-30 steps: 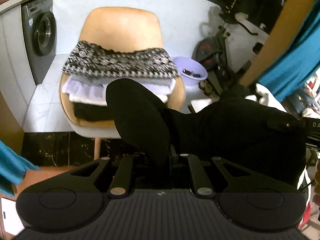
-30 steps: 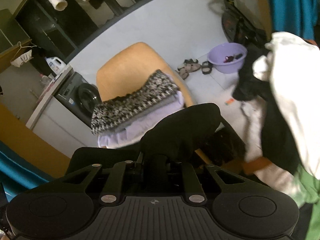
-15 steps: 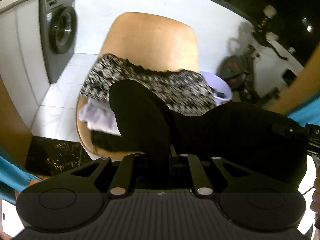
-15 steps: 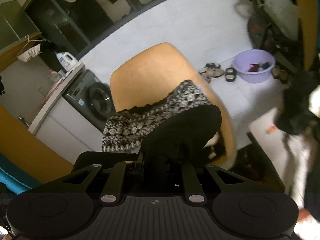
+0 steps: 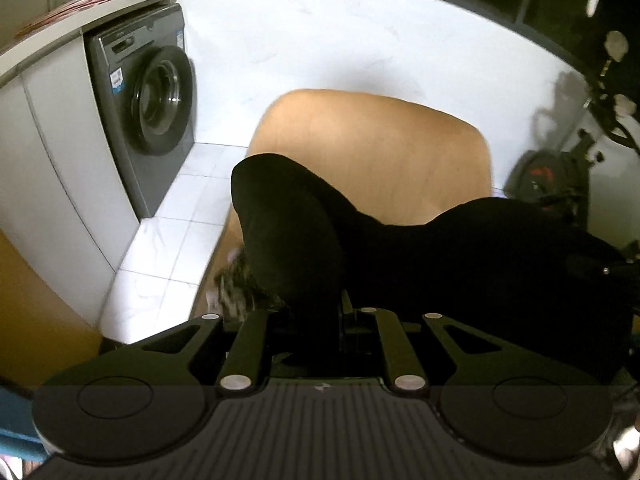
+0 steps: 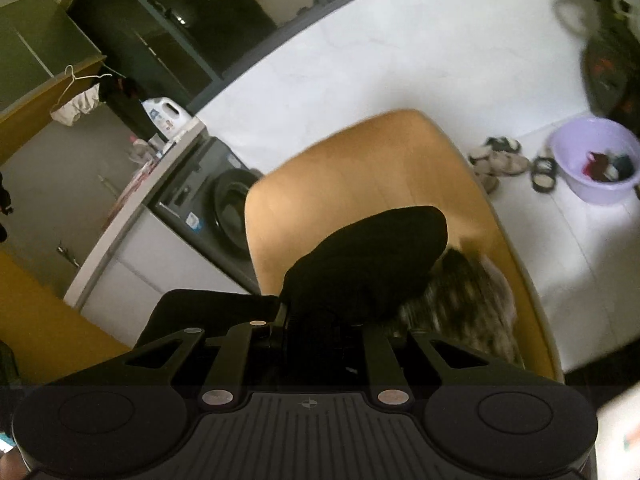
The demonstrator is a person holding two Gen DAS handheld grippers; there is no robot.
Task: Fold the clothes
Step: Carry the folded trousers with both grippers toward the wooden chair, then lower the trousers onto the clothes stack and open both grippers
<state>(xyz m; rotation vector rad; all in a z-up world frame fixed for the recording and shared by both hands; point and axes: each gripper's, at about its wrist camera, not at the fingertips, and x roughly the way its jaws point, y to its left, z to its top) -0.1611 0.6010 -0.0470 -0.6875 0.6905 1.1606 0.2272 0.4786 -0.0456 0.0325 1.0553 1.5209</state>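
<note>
Black cloth [image 5: 420, 264] is clamped in the left gripper [image 5: 320, 320], whose jaws are closed on a bunched fold that rises in a hump before the camera and spreads off to the right. The same black cloth [image 6: 368, 264] is pinched in the right gripper [image 6: 320, 328], with the jaws drawn together on a rounded wad, so the cloth is held in the air between both grippers, over a chair [image 5: 372, 152]. Below the cloth, a patterned garment [image 6: 464, 304] is seen lying on the chair's seat, blurred, with a pale layer at its edge. The chair's tan back [image 6: 352, 184] is seen upright behind the cloth. A washer [image 5: 148, 100] is set under a counter to the left, and a lilac basin [image 6: 596, 160] stands on the white floor at right, near some sandals [image 6: 500, 160].
</note>
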